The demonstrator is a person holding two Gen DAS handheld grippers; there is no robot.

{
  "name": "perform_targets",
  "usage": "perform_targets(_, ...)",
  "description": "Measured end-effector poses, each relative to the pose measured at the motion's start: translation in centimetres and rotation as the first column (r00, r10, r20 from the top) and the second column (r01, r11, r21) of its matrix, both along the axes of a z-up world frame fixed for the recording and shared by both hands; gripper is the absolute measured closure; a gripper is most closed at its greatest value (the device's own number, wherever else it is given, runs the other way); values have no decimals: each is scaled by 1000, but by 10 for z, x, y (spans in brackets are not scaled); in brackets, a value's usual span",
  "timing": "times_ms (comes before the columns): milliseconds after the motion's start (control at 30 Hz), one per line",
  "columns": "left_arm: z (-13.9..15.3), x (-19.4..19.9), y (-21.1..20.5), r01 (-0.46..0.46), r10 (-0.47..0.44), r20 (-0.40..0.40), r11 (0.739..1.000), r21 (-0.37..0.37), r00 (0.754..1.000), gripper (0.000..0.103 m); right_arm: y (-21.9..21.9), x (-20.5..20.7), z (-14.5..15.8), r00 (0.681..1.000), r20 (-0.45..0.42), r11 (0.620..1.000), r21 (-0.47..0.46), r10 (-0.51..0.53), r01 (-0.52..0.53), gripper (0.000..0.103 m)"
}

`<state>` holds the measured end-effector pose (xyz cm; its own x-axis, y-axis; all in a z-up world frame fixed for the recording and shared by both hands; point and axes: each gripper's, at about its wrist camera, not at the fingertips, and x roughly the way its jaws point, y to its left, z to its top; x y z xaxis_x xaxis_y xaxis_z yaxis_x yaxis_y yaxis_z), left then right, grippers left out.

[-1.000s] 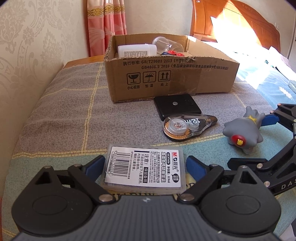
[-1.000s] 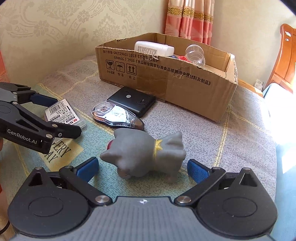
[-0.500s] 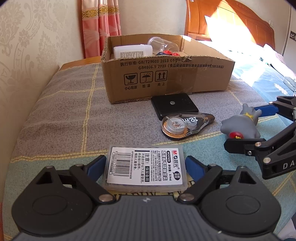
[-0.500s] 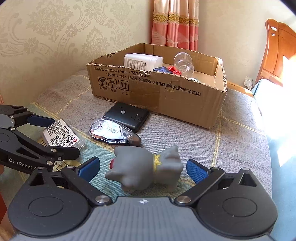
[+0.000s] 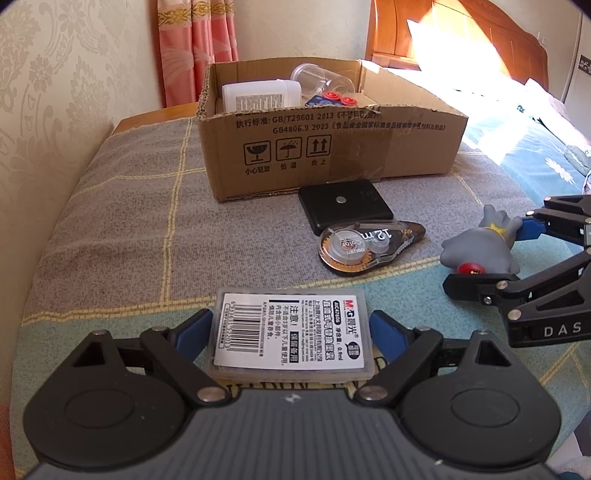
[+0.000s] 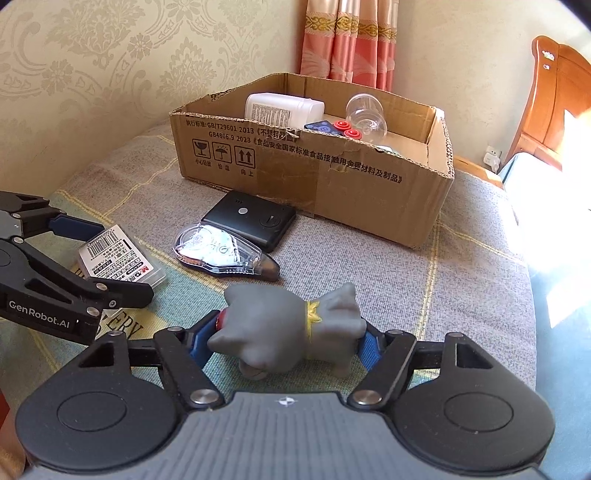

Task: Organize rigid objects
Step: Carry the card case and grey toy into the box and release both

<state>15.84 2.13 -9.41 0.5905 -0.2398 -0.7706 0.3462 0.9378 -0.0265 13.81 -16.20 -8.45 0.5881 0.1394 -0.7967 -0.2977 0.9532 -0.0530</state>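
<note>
My left gripper [image 5: 291, 330] is shut on a clear flat case with a white barcode label [image 5: 291, 332], its blue pads touching both sides; the case also shows in the right wrist view [image 6: 120, 258]. My right gripper [image 6: 284, 338] is shut on a grey toy figure with a yellow collar [image 6: 288, 325], seen also in the left wrist view [image 5: 480, 245]. A cardboard box [image 5: 332, 147] stands behind, holding a white bottle [image 5: 258, 96], a clear cup [image 5: 321, 77] and red-capped items [image 5: 338, 99].
A black flat device [image 5: 345, 208] and a correction-tape dispenser [image 5: 362, 247] lie on the checked cloth in front of the box. A wall runs along the left, a curtain behind, a wooden bed headboard [image 5: 461, 33] to the right.
Both grippers have closed: the left pads now touch the labelled case, the right pads now clamp the grey toy. Both have moved in closer to the box.
</note>
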Motion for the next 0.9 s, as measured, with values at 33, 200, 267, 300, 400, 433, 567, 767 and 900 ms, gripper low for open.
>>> perform_targets(33,1,-1,0,0,0,0,1000,-2,1000,13,0,0,1,1000,-2,1000,-3,8,-8,26)
perform_targets(200,9,-4,1,2,-2,9,1000,-1,1000,13,-3,-3,9,1000,4,999,-9,31,-31,26)
perform_targets(267,13,-4,1,6,-6,14,1000,-4,1000,13,-4,-4,15,999,10,999,-14,44,-44,26)
perform_targets(300,16,-5,1,7,-6,18,1000,-7,1000,13,-4,-3,18,999,16,999,-16,51,-50,26)
perform_targets(400,25,-6,0,10,-10,34,1000,-12,999,13,-6,0,31,997,32,998,-7,68,-67,26)
perform_targets(433,29,-6,-1,13,-13,39,1000,-14,999,13,-8,2,36,997,43,998,-6,70,-69,26)
perform_targets(567,44,-4,-5,24,-23,64,1000,-18,998,13,-13,16,57,993,88,997,-7,75,-75,26)
perform_targets(767,66,6,-10,33,-31,103,999,-20,994,13,-24,44,87,983,169,998,-12,70,-69,26)
perform_targets(900,77,16,-15,34,-32,135,999,-11,990,13,-33,74,96,980,190,999,-7,52,-51,26)
